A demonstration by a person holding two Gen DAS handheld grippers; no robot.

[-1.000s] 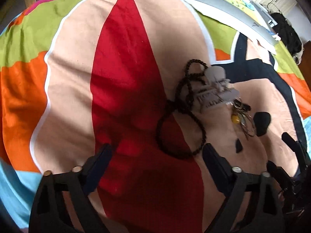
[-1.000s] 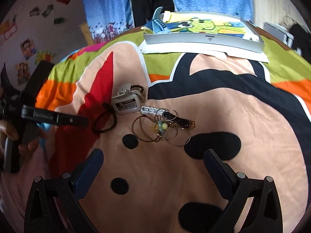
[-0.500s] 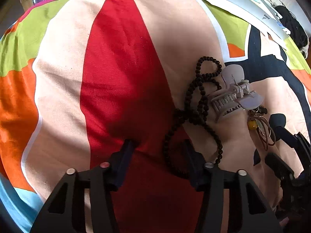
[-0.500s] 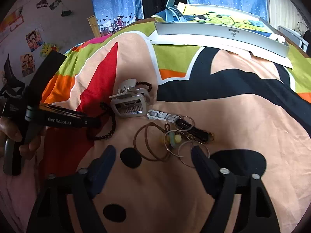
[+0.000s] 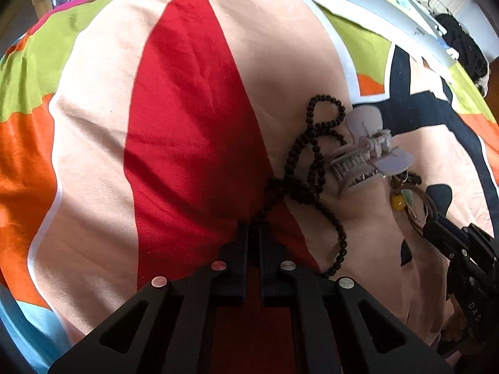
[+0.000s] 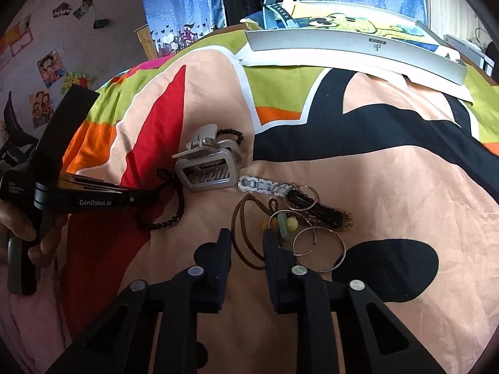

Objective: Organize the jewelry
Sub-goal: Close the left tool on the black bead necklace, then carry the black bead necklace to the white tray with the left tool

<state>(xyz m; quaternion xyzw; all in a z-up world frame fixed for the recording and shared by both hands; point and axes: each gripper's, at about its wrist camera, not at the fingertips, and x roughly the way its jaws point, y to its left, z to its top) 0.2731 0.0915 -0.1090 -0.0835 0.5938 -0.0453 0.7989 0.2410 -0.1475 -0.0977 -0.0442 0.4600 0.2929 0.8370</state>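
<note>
Left gripper (image 5: pixel 253 229) was pinched tight on the dark bead string (image 5: pixel 313 168), right at the loop nearest me, tips down on the red patch of the bedspread (image 5: pixel 187 124). In my right cam that same gripper (image 6: pixel 146 194) came in from the left with a hand (image 6: pixel 28 237) on its handle, nose at the beads (image 6: pixel 174 215). Next over sat the grey hair claw (image 6: pixel 207 168), lying on top of the beads' far loop. Just right of the claw: a small white chain link piece (image 6: pixel 257 184), then the tangle of thin hoops (image 6: pixel 318 243), a black clip (image 6: pixel 315 207) and a yellow bead (image 6: pixel 292 222). Right gripper (image 6: pixel 246 243) was closing around the brown hair ties (image 6: pixel 246 237); they lay between the pads, and I couldn't see the pads pressing yet. Silver box (image 6: pixel 358 48) sat at the far edge.
</note>
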